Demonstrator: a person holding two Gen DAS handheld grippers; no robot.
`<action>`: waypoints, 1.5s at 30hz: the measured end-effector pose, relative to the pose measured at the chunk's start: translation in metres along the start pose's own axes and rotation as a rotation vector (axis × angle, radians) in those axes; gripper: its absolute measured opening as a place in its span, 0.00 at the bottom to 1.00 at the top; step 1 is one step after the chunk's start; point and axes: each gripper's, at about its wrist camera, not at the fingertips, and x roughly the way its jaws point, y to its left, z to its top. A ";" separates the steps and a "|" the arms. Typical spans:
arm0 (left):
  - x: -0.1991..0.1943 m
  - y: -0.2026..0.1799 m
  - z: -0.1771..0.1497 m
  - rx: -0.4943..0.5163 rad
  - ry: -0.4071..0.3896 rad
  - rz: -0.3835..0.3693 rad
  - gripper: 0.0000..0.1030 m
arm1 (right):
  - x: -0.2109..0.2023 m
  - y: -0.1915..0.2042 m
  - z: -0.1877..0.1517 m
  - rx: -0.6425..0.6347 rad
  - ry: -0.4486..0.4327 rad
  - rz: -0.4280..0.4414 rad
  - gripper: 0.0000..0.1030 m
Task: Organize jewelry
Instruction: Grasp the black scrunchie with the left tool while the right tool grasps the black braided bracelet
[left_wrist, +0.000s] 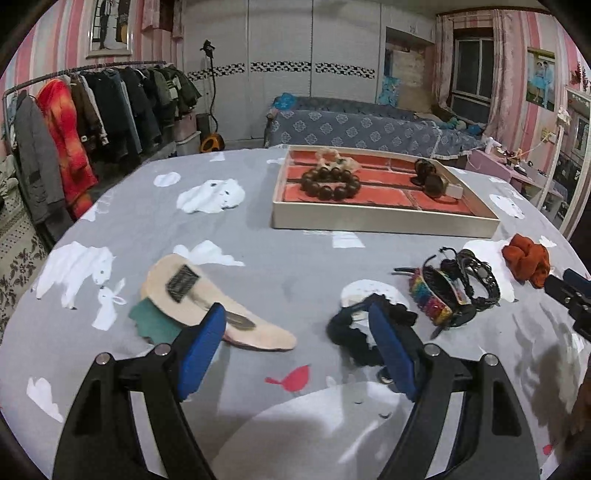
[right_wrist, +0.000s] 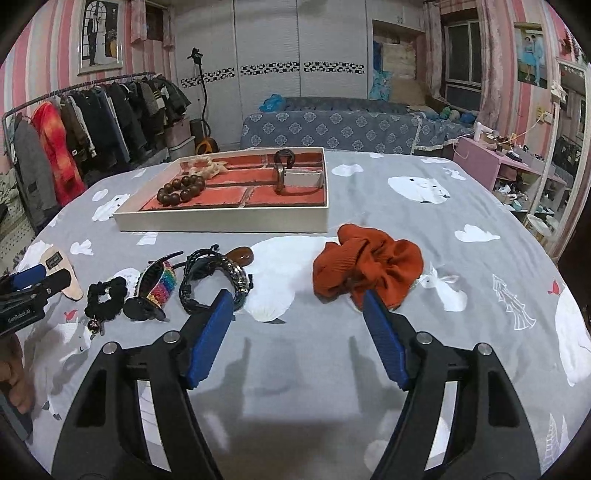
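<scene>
Both hand-held grippers, the left hand-held gripper and the right hand-held gripper, stand wide open and empty over the bed. The step looks like reaching for loose pieces: the black scrunchie lies at the left one's tip, perhaps touching, and the orange scrunchie at the right one's. Next, each must close on its piece and carry it to the tray.

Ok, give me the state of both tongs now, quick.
Left tongs: open, holding nothing, above the grey sheet.
Right tongs: open, holding nothing; orange scrunchie just beyond one tip.
</scene>
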 end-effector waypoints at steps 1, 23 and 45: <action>0.001 -0.002 0.000 0.003 0.002 -0.001 0.76 | 0.002 0.002 0.000 -0.003 0.004 0.001 0.69; 0.070 -0.025 0.010 0.073 0.174 -0.046 0.17 | 0.040 0.024 0.013 -0.015 0.061 0.022 0.68; 0.062 -0.021 0.024 0.021 0.101 -0.094 0.13 | 0.084 0.037 0.017 -0.026 0.218 0.073 0.12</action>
